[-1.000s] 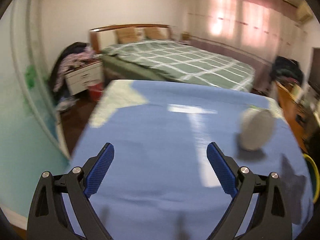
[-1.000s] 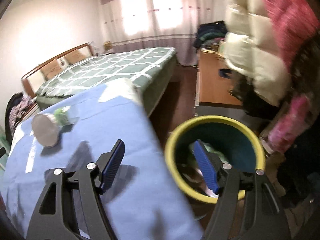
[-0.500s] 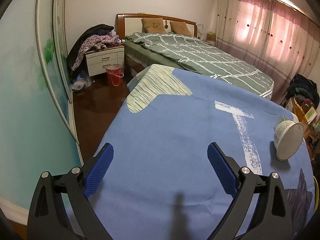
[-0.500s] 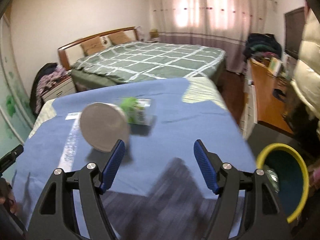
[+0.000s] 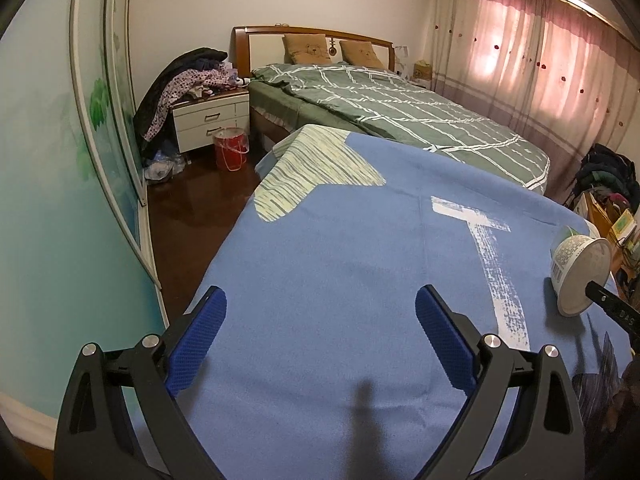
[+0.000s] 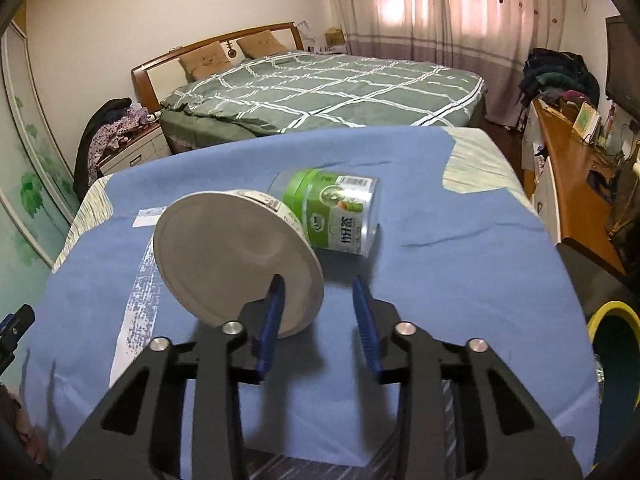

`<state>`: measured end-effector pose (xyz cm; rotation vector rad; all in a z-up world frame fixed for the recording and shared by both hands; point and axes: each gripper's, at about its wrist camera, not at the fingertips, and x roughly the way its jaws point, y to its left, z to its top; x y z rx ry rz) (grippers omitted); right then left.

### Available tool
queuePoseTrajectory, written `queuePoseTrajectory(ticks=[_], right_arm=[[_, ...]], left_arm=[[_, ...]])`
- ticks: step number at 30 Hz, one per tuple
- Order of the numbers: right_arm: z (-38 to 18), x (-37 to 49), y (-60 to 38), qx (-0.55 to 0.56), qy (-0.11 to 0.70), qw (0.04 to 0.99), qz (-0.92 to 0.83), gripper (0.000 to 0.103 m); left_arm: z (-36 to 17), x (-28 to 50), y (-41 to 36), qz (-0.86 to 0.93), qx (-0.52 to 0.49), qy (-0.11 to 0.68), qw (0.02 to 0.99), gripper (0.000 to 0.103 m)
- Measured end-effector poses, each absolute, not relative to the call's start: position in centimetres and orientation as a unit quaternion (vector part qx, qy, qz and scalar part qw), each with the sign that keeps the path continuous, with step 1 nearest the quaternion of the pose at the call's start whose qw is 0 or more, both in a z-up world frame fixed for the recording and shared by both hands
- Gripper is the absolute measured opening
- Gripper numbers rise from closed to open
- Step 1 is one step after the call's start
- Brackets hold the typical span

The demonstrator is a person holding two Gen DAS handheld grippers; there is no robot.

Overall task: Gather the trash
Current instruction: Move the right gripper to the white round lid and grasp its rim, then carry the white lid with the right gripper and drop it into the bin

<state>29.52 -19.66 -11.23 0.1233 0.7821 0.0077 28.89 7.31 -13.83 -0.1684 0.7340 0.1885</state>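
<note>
White paper tub (image 6: pixel 236 260), lying on your blue tabletop (image 6: pixel 440 264): your right gripper (image 6: pixel 318 318) has swung from the bin (image 6: pixel 612 344), fingers just narrowing, nothing gripped; left gripper (image 5: pixel 320 340) gapes idle.

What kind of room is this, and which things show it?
Most likely a home bedroom: a bed with a green checked cover and two pillows, a white nightstand piled with clothes beside it, and pink curtains over the window.

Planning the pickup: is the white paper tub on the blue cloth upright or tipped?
Tipped: white paper tub lies sideways, its round flat end facing the camera.
</note>
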Motion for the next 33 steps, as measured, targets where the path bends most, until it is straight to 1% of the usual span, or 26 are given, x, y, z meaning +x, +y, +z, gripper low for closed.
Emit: queuePoseTrajectory(ticks=[1, 2, 3, 5, 6, 20, 28, 33], right_arm=[[-11.3, 29.6, -19.6, 0.06, 0.381, 0.923, 0.005, 0.028], [-11.3, 29.7, -19.6, 0.058, 0.38, 0.923, 0.005, 0.025], [-11.4, 29.9, -19.4, 0.058, 0.38, 0.923, 0.006, 0.018], [-11.5, 30.1, -19.3, 0.062, 0.383, 0.922, 0.013, 0.009], [-11.5, 30.1, -19.2, 0.062, 0.383, 0.922, 0.016, 0.008], [-10.1, 27.7, -20.0, 0.076, 0.379, 0.922, 0.02, 0.005], [-8.1, 22.4, -23.5, 0.098, 0.352, 0.931, 0.001, 0.005], [-7.6, 18.7, -27.4, 0.13, 0.339, 0.932, -0.026, 0.005]], left_arm=[[-13.8, 28.9, 7.2, 0.092, -0.081, 0.358, 0.926, 0.094], [-13.8, 28.8, 7.1, 0.093, -0.079, 0.357, 0.926, 0.094], [-13.8, 28.9, 7.2, 0.093, -0.078, 0.357, 0.926, 0.094], [-13.8, 29.0, 7.1, 0.094, -0.075, 0.356, 0.927, 0.094], [-13.8, 29.0, 7.0, 0.095, -0.073, 0.356, 0.927, 0.094], [-14.1, 29.3, 7.1, 0.099, -0.07, 0.361, 0.925, 0.094], [-14.0, 29.3, 6.7, 0.096, -0.063, 0.361, 0.925, 0.094], [-14.1, 29.3, 6.7, 0.096, -0.064, 0.361, 0.925, 0.094]])
